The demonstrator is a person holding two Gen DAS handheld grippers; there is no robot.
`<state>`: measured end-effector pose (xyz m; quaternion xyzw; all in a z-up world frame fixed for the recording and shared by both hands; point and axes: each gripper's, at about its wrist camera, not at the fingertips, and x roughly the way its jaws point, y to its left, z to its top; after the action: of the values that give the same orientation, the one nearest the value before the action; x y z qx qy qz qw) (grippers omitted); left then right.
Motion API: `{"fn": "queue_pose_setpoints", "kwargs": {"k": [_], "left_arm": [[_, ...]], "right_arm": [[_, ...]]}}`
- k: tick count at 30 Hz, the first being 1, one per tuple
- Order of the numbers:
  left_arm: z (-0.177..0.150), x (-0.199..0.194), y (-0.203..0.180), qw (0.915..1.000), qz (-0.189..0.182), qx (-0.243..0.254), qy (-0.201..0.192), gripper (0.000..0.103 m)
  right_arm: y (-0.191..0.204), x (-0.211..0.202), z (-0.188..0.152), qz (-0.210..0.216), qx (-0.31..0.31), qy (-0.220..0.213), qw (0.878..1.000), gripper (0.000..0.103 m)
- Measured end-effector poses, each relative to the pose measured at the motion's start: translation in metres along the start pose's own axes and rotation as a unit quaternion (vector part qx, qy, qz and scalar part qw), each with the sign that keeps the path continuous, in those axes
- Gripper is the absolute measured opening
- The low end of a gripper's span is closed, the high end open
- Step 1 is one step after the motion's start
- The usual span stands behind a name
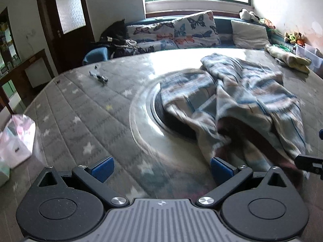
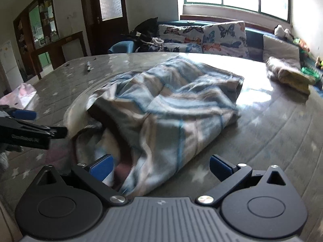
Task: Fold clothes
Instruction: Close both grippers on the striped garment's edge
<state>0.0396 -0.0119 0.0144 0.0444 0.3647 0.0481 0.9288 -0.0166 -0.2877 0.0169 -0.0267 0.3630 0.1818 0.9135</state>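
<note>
A blue, grey and beige plaid garment (image 1: 238, 100) lies crumpled on the table, over a round dark inset (image 1: 159, 113). It also shows in the right wrist view (image 2: 165, 109). My left gripper (image 1: 161, 170) is open and empty, with the garment's near edge at its right pad (image 1: 220, 169). My right gripper (image 2: 161, 168) is open, with the garment's near edge lying between its jaws by the left pad (image 2: 102, 168). The left gripper also shows at the left of the right wrist view (image 2: 26, 133).
The table (image 1: 76, 109) has a grey quilted star-pattern cover under clear film. A folded yellowish cloth (image 2: 290, 74) lies far right. Small dark items (image 1: 99, 76) lie far left. A sofa with butterfly cushions (image 1: 193, 30) stands behind. A pink bag (image 1: 16, 137) sits left.
</note>
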Motion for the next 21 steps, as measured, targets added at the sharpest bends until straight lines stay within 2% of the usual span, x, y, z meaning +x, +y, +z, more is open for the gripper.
{"fn": "queue_pose_setpoints", "kwargs": {"k": [4,8,14,16,18,21], "left_arm": [[0.021,0.017,0.006,0.9998,0.007,-0.011,-0.016,0.103],[0.043,0.04,0.011,0.9995,0.001,-0.027,-0.015,0.101],[0.069,0.073,0.013,0.9994,-0.007,-0.034,-0.009,0.088],[0.075,0.085,0.013,0.9994,-0.007,-0.032,-0.004,0.082],[0.079,0.094,0.013,0.9995,-0.011,-0.03,0.0,0.081],[0.083,0.105,0.013,0.999,-0.028,-0.033,0.01,0.081]], "right_arm": [[-0.014,0.011,0.019,-0.015,0.007,-0.009,1.0,0.093],[-0.029,0.027,0.042,-0.009,0.029,-0.012,0.999,0.087],[-0.035,0.06,0.069,0.007,0.034,-0.005,0.999,0.071],[-0.038,0.071,0.075,-0.002,0.025,-0.004,1.0,0.07],[-0.041,0.081,0.079,-0.017,0.024,0.001,1.0,0.07],[-0.046,0.092,0.082,0.004,0.034,0.015,0.999,0.07]]}}
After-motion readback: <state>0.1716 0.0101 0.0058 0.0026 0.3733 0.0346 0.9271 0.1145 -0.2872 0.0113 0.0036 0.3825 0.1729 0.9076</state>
